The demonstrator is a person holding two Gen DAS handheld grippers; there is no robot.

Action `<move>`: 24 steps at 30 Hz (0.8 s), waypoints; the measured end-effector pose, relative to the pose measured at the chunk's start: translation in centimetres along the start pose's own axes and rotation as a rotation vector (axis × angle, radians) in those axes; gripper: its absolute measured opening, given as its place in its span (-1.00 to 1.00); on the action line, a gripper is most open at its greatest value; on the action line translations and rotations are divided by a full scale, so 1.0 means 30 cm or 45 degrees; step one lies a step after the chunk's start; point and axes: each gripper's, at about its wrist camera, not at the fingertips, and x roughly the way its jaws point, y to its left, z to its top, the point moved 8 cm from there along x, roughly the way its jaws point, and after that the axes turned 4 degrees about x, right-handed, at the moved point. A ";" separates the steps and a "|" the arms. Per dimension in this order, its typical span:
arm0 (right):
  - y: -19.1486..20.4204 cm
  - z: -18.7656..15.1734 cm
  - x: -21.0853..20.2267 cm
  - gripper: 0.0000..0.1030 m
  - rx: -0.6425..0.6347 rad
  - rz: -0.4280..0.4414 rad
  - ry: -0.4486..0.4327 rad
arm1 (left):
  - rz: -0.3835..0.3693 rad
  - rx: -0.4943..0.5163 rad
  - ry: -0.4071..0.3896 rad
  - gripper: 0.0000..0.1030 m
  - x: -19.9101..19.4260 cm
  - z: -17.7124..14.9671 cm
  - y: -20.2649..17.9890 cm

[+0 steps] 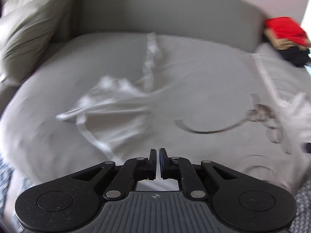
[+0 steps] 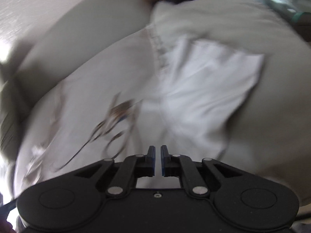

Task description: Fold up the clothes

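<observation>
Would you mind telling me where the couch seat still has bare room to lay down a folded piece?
Bare seat runs along the backrest, between the pillow and the clothes pile. The white shirt crowds the front and middle.

grey sofa (image 1: pixel 165 19) | cushion (image 1: pixel 33 38) at left (blurred) | white wall (image 2: pixel 29 5) behind

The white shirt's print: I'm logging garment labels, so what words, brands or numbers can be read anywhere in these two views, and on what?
None can be read.
White shirt: a dark printed graphic with curved lines, too blurred to tell whether it holds any letters.
Left hand-held gripper: a small round mark on the grey body, a symbol, not text.
Pile of red and dark clothes: no label visible.
</observation>
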 end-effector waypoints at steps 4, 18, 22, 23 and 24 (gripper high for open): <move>0.023 -0.115 -0.003 -0.87 -0.115 -0.039 0.101 | 0.006 0.114 0.058 -0.83 0.084 -0.067 -0.095; 0.082 -0.104 -0.177 -0.73 -0.129 0.149 -0.103 | -0.115 0.086 -0.026 -0.87 -0.101 -0.115 -0.096; -0.029 0.062 -0.215 -0.18 0.146 0.186 -0.283 | -0.121 0.061 -0.107 -0.73 -0.119 0.001 -0.139; -0.067 0.098 -0.222 -0.17 0.221 0.188 -0.319 | -0.124 0.062 -0.117 -0.65 -0.117 0.021 -0.150; -0.118 0.126 -0.229 -0.17 0.300 0.182 -0.348 | -0.126 0.067 -0.123 -0.63 -0.113 0.035 -0.161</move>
